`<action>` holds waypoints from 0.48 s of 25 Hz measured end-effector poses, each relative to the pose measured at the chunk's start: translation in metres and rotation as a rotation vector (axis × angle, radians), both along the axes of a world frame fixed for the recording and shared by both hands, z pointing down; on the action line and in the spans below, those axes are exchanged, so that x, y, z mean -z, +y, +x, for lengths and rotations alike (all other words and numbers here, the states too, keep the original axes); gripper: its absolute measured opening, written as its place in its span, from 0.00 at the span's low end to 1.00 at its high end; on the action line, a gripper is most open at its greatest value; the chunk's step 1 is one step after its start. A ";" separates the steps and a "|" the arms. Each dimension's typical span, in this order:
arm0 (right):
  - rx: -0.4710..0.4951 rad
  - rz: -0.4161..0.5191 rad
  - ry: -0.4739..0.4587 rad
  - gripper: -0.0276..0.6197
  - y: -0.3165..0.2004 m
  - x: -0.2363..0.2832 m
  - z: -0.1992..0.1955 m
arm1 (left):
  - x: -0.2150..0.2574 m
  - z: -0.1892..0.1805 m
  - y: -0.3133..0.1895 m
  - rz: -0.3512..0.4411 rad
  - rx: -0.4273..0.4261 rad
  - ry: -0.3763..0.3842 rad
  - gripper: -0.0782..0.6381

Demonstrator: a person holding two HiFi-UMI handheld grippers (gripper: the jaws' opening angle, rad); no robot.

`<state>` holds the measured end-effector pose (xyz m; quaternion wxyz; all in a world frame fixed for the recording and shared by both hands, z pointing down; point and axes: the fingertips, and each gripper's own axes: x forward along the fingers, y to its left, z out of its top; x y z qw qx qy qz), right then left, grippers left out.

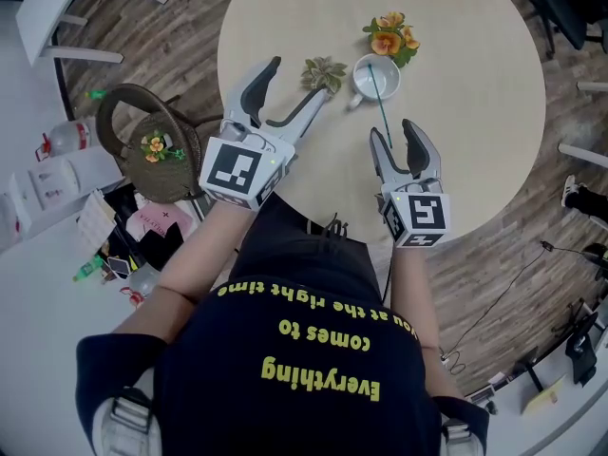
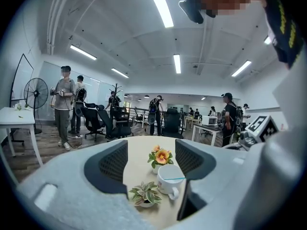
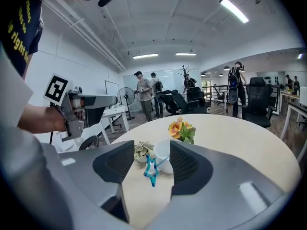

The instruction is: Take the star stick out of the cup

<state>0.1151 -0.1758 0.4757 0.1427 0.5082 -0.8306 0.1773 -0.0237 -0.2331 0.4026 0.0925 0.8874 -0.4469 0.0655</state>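
Observation:
A white cup (image 1: 375, 77) stands on the round table (image 1: 475, 112), next to a small leafy plant (image 1: 324, 72) and an orange flower pot (image 1: 390, 36). The thin teal star stick (image 1: 381, 103) leans out of the cup toward me. Its blue star (image 3: 151, 170) hangs between the pads of my right gripper (image 3: 151, 166), with a gap on each side; the jaws stand open. In the head view the right gripper (image 1: 395, 131) sits just short of the cup. My left gripper (image 1: 296, 82) is wide open and empty beside the leafy plant, with the cup (image 2: 169, 178) ahead of it.
A wicker basket (image 1: 157, 145) with a handle stands on the floor to the left, among bottles and clutter. The near table edge (image 1: 313, 218) runs under both grippers. Several people (image 2: 63, 104) and office chairs (image 3: 256, 102) fill the room beyond.

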 end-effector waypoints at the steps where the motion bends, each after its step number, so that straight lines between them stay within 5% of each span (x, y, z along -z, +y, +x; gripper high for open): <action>1: 0.001 -0.004 0.008 0.40 0.000 -0.003 0.000 | 0.000 -0.002 -0.001 -0.002 0.004 0.000 0.54; 12: 0.005 -0.052 0.066 0.31 0.000 -0.027 -0.001 | -0.004 -0.007 -0.005 -0.010 0.019 -0.002 0.54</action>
